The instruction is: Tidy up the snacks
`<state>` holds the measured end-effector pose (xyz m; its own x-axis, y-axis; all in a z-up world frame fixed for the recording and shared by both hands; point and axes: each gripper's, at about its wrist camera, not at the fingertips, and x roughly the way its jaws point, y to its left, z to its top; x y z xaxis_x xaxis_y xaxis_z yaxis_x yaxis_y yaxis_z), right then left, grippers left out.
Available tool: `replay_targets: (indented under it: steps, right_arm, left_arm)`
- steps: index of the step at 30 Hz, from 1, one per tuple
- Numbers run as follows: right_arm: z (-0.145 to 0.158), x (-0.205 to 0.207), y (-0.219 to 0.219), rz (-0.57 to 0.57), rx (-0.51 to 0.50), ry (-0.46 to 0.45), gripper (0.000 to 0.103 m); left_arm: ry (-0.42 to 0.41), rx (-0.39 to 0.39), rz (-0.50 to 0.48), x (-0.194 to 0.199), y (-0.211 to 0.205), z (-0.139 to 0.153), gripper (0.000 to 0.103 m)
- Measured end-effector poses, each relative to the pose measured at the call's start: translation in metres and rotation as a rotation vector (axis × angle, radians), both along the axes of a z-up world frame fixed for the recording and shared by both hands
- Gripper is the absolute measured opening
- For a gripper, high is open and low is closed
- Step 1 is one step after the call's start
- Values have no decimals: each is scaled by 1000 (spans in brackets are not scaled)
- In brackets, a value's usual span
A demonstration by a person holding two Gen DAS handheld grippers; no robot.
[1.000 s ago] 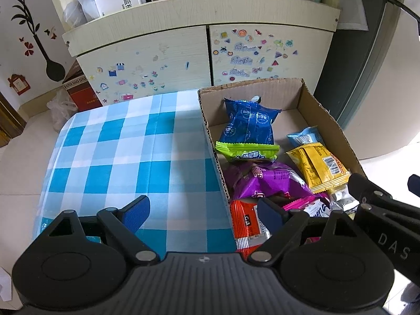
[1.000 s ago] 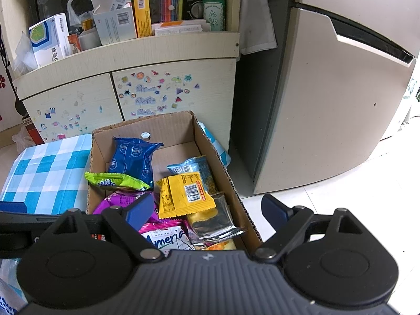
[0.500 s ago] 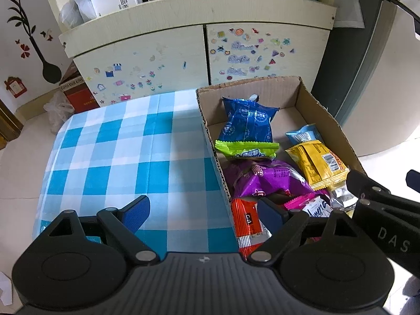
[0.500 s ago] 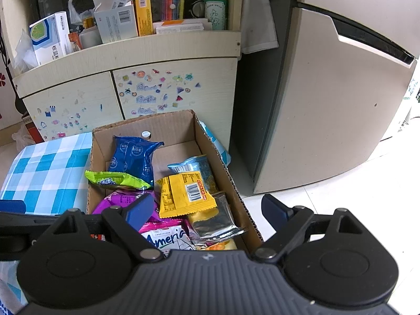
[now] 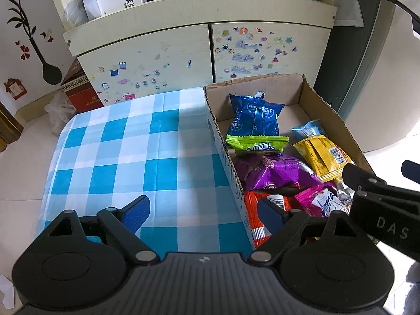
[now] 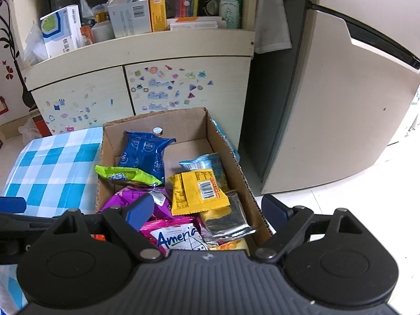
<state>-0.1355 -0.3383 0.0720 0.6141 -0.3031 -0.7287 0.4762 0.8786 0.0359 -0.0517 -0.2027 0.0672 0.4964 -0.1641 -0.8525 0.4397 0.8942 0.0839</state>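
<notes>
Both the left gripper [image 5: 202, 211] and the right gripper [image 6: 207, 208] hang with jaws spread wide, holding nothing. Under them a blue-checked tablecloth [image 5: 126, 152] covers the tabletop. A cardboard box [image 6: 225, 155] of snack packets [image 6: 199, 191] sits along its right edge. Beyond the far edge stands a sticker-covered cabinet [image 5: 162, 52], with a refrigerator [image 6: 341, 105] to its right.

1 cardboard box [image 6: 225, 141] on my tabletop. Snack packets inside, as far as I can count: 1 dark blue [image 6: 144, 152], 1 green [image 6: 126, 176], 1 purple [image 5: 275, 173], 1 yellow [image 6: 197, 191], 1 light blue [image 6: 204, 161], 1 silver [image 6: 228, 220], 1 pink-and-white [image 6: 178, 236], 1 orange-red [image 5: 256, 220]. 1 white cap [image 6: 157, 130].
</notes>
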Motion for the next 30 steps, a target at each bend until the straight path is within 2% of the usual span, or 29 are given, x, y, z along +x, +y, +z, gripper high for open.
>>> replay_targets:
  steps: [10,19,24,30]
  right_arm:
    - [-2,3,9,47,2,-9,89]
    - [-1,10,35,151,11,-51,89]
    - [-1,15,59,237,13,-75,89]
    - [-4,14,84,293,11,-109,89]
  left_arm:
    - [-11,4,0,-1,18,2,92]
    - [-15,1,12,-5,52,2,92]
    - [-17,-7,14,-10,75,3,92]
    - [-37,-1,47,-11,122,4,92]
